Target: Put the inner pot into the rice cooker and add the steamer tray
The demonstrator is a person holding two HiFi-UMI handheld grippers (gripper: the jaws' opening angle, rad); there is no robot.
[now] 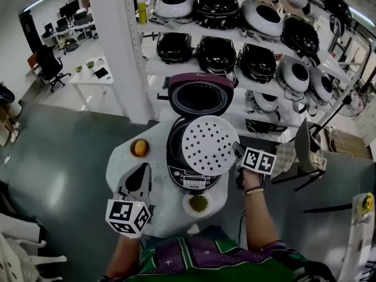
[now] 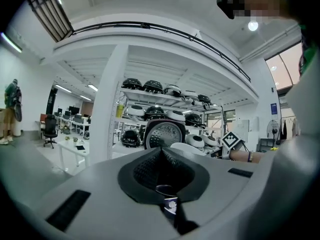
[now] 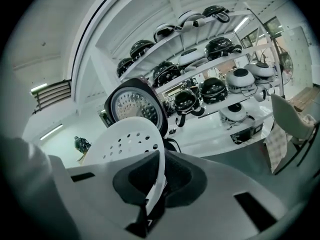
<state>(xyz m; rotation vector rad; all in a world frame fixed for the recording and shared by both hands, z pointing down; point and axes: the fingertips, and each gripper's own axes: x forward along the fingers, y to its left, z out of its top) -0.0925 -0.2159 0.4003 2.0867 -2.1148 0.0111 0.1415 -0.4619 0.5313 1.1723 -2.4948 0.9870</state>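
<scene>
Right gripper [image 1: 238,153] holds steamer tray [image 1: 208,144] over rice cooker [image 1: 174,157], label [image 1: 192,181] seemingly unreadable.

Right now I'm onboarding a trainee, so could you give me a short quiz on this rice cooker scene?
1. True or false: the right gripper is shut on the steamer tray.
2. The rice cooker has its lid: A) open and upright, B) shut, C) taken off.
3. Fill in: the left gripper is shut and holds ____.
Key: 1 true; 2 A; 3 nothing.
</scene>
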